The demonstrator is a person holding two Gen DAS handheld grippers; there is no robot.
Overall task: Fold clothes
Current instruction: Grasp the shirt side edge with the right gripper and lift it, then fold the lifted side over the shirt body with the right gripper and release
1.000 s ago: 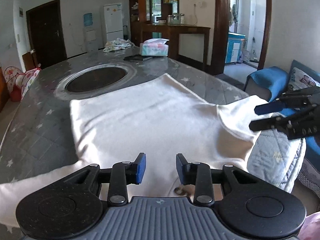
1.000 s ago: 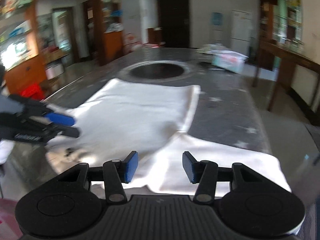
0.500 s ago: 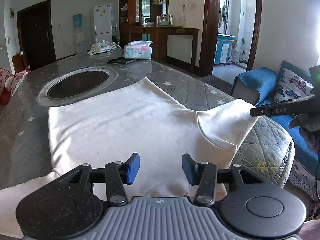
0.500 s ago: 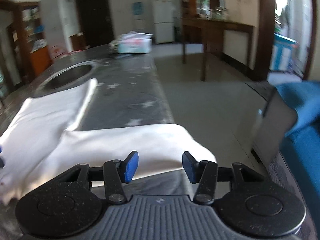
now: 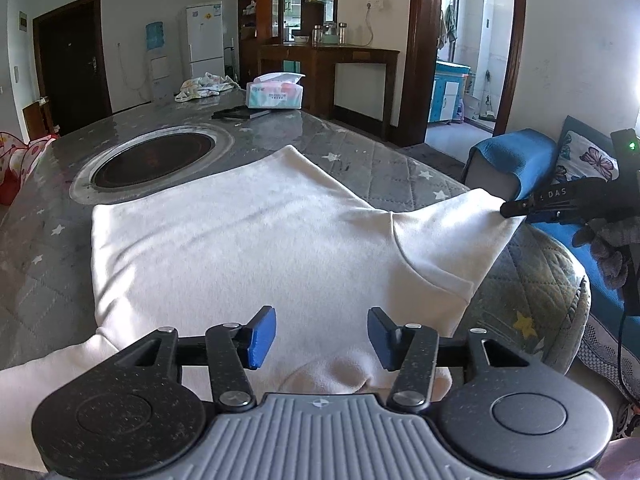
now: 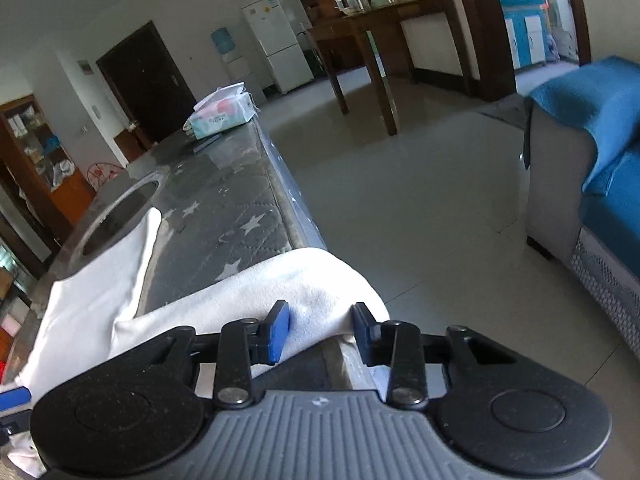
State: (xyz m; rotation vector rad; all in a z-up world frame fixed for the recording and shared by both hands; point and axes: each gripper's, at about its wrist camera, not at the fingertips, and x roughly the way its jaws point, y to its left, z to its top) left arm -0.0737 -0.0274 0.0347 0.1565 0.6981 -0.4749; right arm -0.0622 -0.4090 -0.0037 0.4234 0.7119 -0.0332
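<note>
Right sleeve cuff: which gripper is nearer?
Right. The right gripper straddles the right sleeve cuff at the table edge, jaws open. The left gripper hovers open over the sweatshirt collar, well away.

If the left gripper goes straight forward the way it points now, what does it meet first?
Most likely the white fleece sweatshirt spread on the grey quilted table: the open left gripper hovers just above its collar end. How high it hovers is unclear.
</note>
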